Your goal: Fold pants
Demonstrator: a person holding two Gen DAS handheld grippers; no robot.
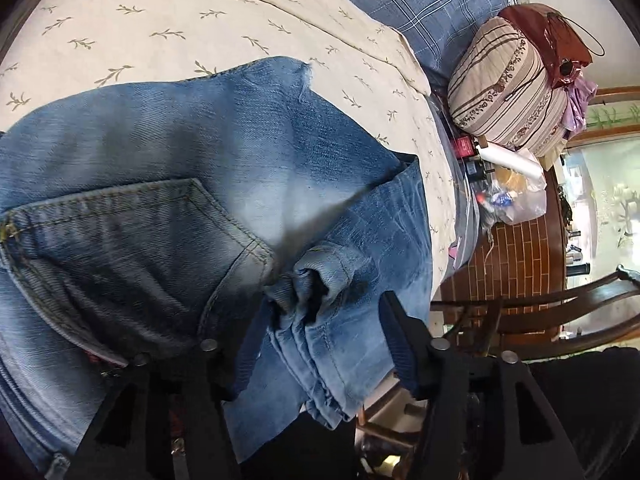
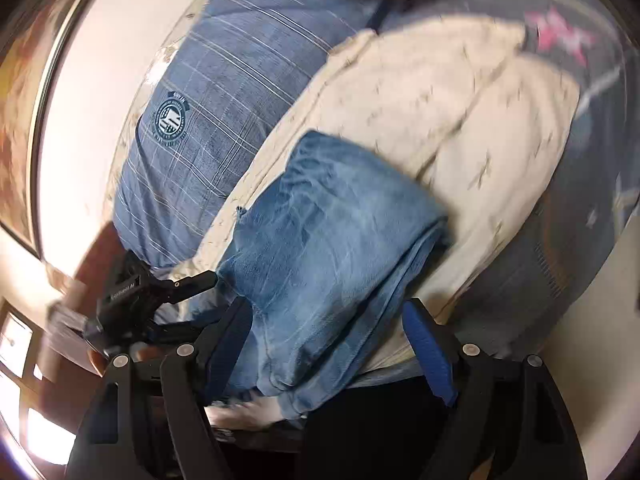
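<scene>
Your faded blue denim pants [image 1: 168,184] lie on the bed's leaf-print beige cover [image 1: 168,20]. Both tools gape, gripping nothing: left tool [image 1: 316,340], right tool [image 2: 328,332]. Only your left view shows the brick-tiled floor [image 1: 516,248].

Faded denim pants [image 1: 168,184], matt cotton bedspread [image 1: 168,20]

Left gripper [image 1: 316,340]: black linkage arms, round silver pivot screws, dark-blue ribbed pads; right gripper [image 2: 328,340]: same black frame, brighter blue pads [image 2: 430,350].
</scene>
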